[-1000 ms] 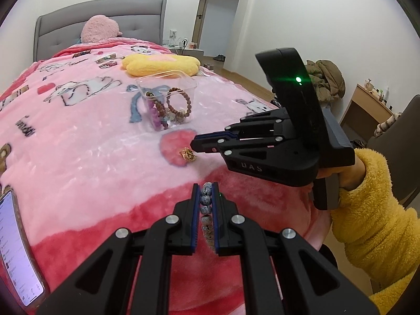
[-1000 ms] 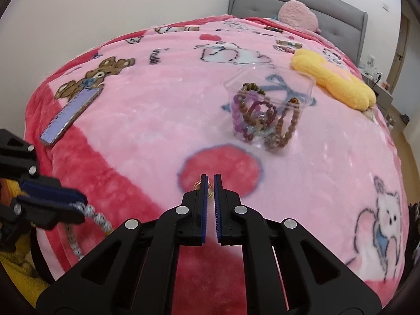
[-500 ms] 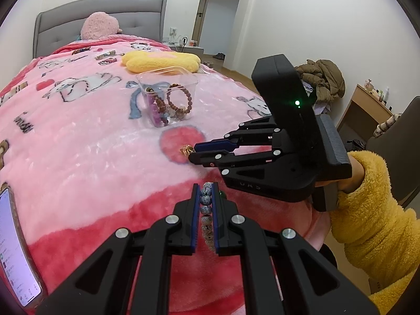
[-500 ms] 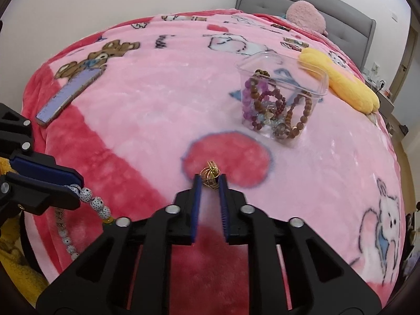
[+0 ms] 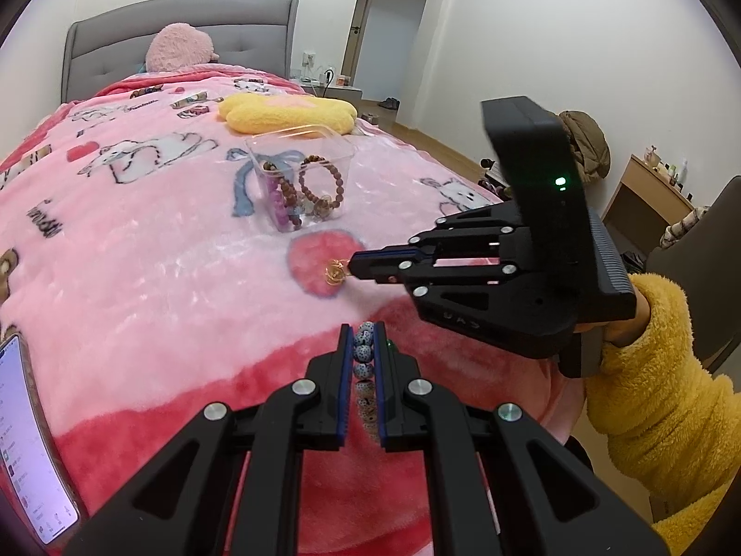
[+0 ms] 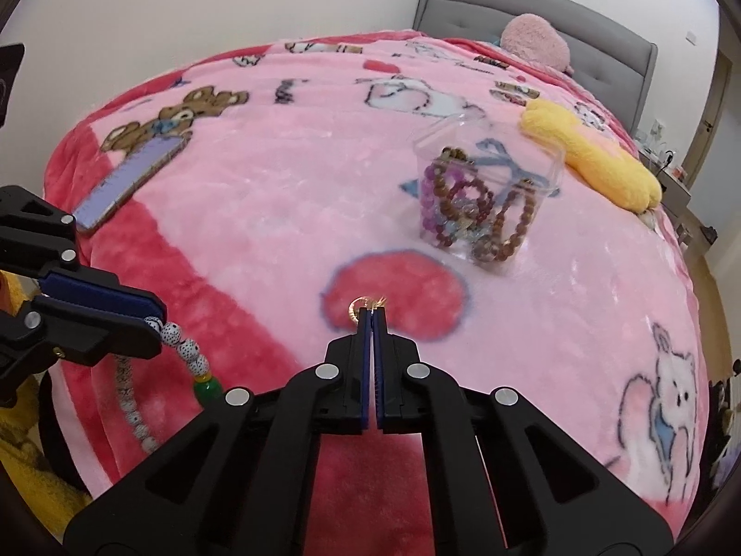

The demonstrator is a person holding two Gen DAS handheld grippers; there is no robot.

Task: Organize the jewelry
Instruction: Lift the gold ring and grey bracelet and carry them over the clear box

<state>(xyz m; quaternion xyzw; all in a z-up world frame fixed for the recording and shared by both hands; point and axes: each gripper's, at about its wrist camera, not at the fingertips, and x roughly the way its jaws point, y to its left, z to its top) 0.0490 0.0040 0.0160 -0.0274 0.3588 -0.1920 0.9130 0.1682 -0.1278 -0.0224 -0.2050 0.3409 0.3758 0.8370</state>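
Jewelry is lying spread across the bed (image 5: 139, 241), which is wearing a pink cartoon blanket; a yellow plush pillow (image 5: 287, 111) and a phone (image 6: 129, 176) are resting on it well away from the work. Near the middle, a clear plastic box (image 5: 301, 176) is standing upright, already holding several bead bracelets (image 6: 467, 213). Closer to the foot, the right tongs (image 6: 370, 312) are sitting closed, pinching a small gold ring (image 5: 334, 273) that is lying on the red heart patch of the blanket, just short of the box. The left tongs (image 5: 363, 338) are clamped on a spotted bead bracelet (image 6: 185, 347), whose loose end with a green bead is dangling over the blanket's red border.

To my eye the ring is being picked up for the box. The grip looks thin, only at the tips, so a slow straight lift is sensible, then carrying it over the open rim before letting go; dropped in the plush, it could easily sink from sight.
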